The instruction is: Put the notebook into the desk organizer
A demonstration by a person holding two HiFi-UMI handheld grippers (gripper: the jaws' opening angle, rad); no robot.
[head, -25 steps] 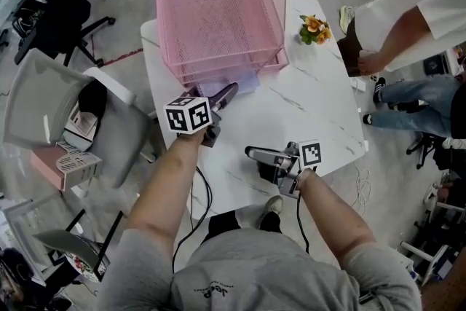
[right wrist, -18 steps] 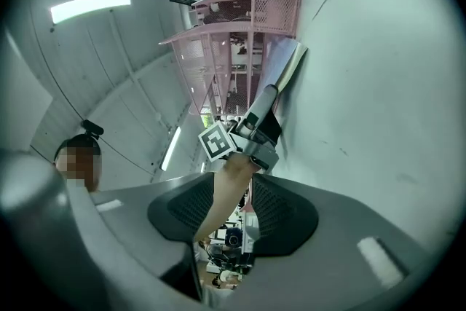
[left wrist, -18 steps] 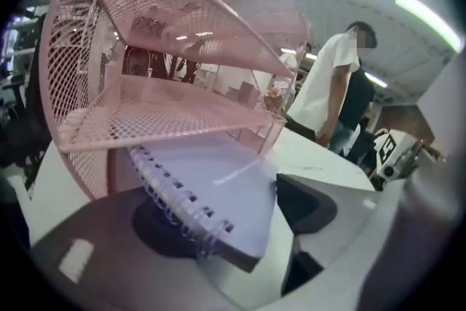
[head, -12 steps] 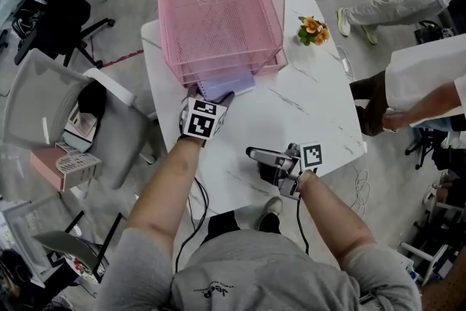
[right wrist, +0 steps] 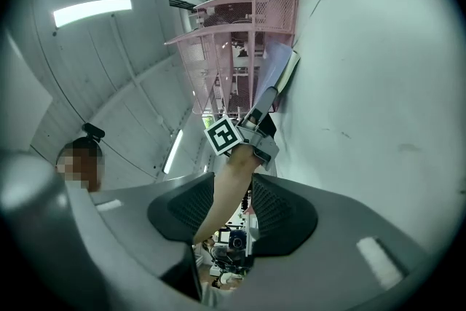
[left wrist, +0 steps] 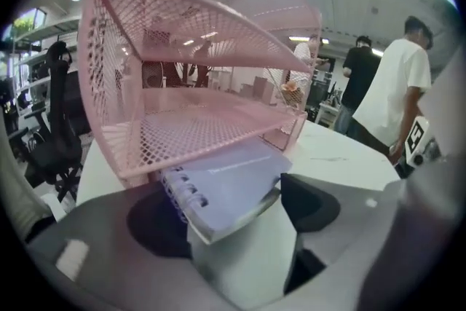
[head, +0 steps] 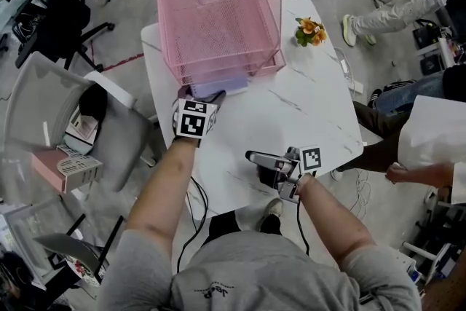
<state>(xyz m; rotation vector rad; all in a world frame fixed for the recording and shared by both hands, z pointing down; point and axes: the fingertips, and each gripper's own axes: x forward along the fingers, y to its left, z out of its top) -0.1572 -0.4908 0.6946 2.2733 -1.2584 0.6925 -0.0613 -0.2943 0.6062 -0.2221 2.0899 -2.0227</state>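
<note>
A pink mesh desk organizer (head: 218, 11) with stacked tiers stands at the far side of the white table (head: 306, 113). The lavender spiral notebook (head: 217, 86) lies partly inside its bottom tier, near end sticking out. My left gripper (head: 207, 96) sits at that end. In the left gripper view the notebook (left wrist: 229, 186) lies between the jaws of that gripper (left wrist: 234, 210), which have just been opening; the pads do not clearly press it. My right gripper (head: 250, 155) rests near the table's front edge, open with nothing between its jaws (right wrist: 233, 215).
A small pot of orange flowers (head: 313, 29) stands right of the organizer. A grey chair (head: 65, 113) and a black office chair (head: 62, 18) are left of the table. People (head: 429, 149) stand and walk at the right.
My left gripper has rolled and moved in toward the organizer, and the notebook has slid deeper into the bottom tier. The right gripper has stayed put. The people at the right have shifted.
</note>
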